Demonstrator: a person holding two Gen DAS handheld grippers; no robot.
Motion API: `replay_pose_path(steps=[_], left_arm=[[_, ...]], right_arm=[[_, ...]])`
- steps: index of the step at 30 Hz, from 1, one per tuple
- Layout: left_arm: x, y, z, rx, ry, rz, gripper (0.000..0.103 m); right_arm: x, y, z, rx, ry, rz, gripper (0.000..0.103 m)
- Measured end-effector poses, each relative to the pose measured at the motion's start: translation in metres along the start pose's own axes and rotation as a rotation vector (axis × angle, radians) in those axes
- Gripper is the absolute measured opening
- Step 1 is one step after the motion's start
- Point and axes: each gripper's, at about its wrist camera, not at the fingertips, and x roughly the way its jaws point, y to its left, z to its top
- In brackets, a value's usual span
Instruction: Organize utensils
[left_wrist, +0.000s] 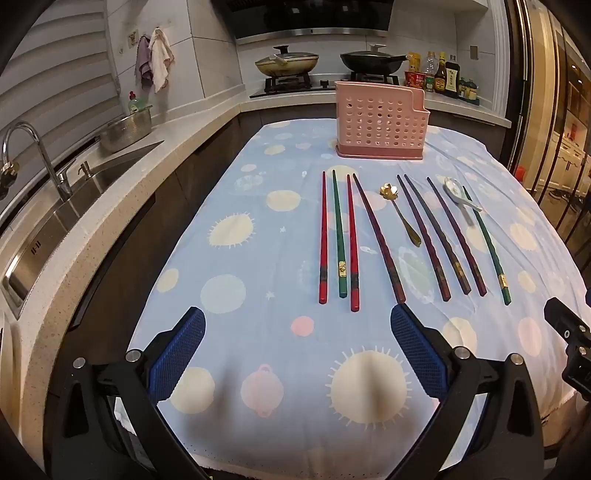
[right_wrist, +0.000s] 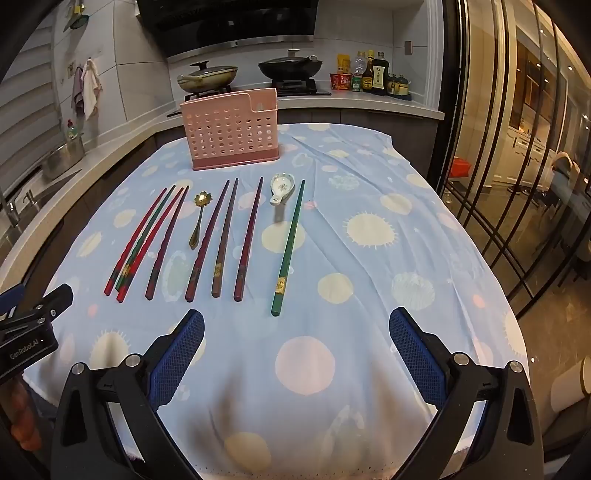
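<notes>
A pink perforated utensil holder (left_wrist: 378, 123) (right_wrist: 232, 131) stands upright at the far end of the table. In front of it several chopsticks lie in a row: red ones (left_wrist: 323, 236) (right_wrist: 135, 242), green ones (left_wrist: 487, 245) (right_wrist: 290, 247) and dark maroon ones (left_wrist: 378, 236) (right_wrist: 249, 238). A gold flower spoon (left_wrist: 400, 214) (right_wrist: 199, 218) and a white ceramic spoon (left_wrist: 460, 192) (right_wrist: 281, 188) lie among them. My left gripper (left_wrist: 297, 325) is open and empty, hovering short of the chopstick ends. My right gripper (right_wrist: 295, 325) is open and empty, just short of the right green chopstick.
The table carries a blue cloth with pale circles (left_wrist: 258, 258) (right_wrist: 369, 258). A counter with a sink and faucet (left_wrist: 44, 166) runs along the left. A stove with two lidded pans (left_wrist: 288, 62) and sauce bottles (right_wrist: 373, 75) sits behind. Glass doors (right_wrist: 517, 147) are at right.
</notes>
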Motion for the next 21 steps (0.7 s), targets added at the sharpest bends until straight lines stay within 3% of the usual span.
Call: replay_pose_path(steps=[21], left_arm=[[0.0038, -0.0001, -0.0023, 0.004, 0.008, 0.009, 0.096]], right_arm=[[-0.0026, -0.0085, 0.0006, 0.02, -0.019, -0.003, 0.097]])
